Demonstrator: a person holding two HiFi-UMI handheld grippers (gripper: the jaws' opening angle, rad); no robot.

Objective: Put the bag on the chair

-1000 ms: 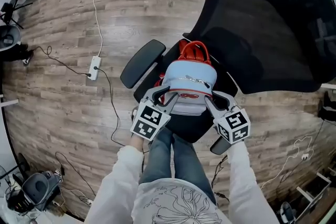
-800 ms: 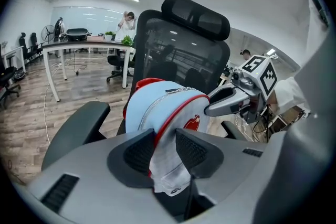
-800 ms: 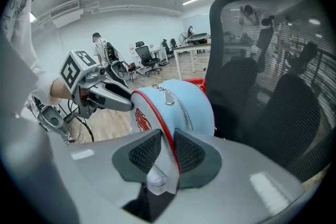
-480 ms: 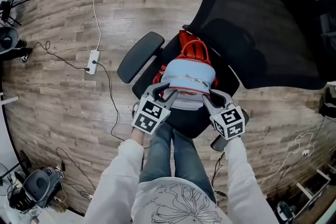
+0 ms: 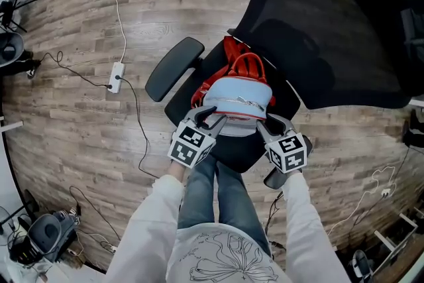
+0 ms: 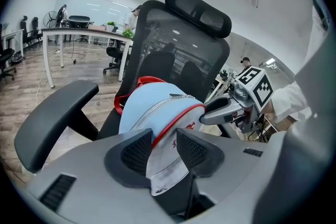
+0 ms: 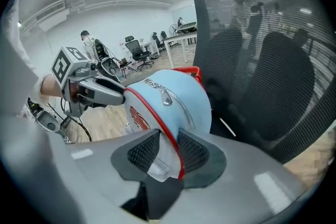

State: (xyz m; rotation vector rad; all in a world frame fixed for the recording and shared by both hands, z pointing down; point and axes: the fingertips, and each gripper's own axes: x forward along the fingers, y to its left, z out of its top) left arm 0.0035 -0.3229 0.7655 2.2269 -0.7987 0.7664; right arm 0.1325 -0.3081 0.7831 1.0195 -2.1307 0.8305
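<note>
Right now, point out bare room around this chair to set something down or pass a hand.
Free: the wood floor left of the left armrest, out to the power strip. Crowded: the seat, filled by the bag, with the left gripper and right gripper at its front edge, fingers opening around bag fabric; the backrest closes off behind.

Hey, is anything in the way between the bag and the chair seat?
Nothing visible. The bag already rests on the chair seat. The left gripper and right gripper each have its near edge between their jaws, which are opening.
</note>
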